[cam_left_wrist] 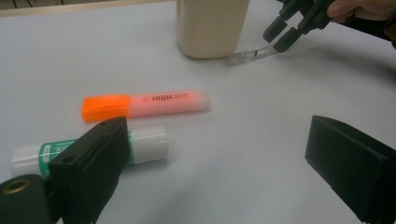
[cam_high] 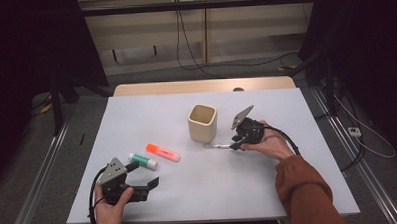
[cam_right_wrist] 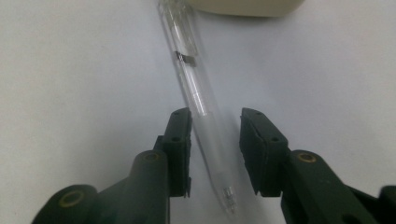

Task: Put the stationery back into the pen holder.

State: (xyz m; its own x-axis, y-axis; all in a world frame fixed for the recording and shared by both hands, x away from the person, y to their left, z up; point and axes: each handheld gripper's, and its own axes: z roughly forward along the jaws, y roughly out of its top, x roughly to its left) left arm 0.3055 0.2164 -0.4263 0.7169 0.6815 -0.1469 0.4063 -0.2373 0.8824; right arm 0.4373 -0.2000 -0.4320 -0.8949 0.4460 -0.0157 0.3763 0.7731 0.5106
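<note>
From the high view, a clear plastic pen point(cam_high: 216, 147) lies flat on the white table point(cam_high: 209, 191), just beside the base of the cream square-mouthed cup point(cam_high: 203, 123), its length running roughly across the table. The right gripper point(cam_high: 236, 142) is down at the pen's right end. The left gripper point(cam_high: 145, 181) rests near the table's front left corner, fingers wide apart and empty, with a white glue stick with a green label point(cam_high: 142, 161) and an orange highlighter point(cam_high: 163, 152) lying just ahead of it.

In the left gripper view, that gripper's black fingers point(cam_left_wrist: 91, 161) stand well apart with nothing between them. Farther off, the right gripper's fingertips point(cam_left_wrist: 283, 43) meet the pen's point(cam_left_wrist: 247, 55) end beside the cup point(cam_left_wrist: 210, 25).

In the right gripper view, the pen point(cam_right_wrist: 196, 88) runs up between the two fingers point(cam_right_wrist: 180, 140), which are partly closed around its barrel; a sliver of gap shows on each side, so the pads do not yet seem to press on it. The pen's tip end lies nearest the camera.

The pen looks light, stiff and smooth, so it is likely to roll or pivot under an off-centre pinch. Its thin, hard barrel should tolerate a firm squeeze. A hold nearer the middle of the barrel, square across it, would probably keep it from swinging once lifted.
</note>
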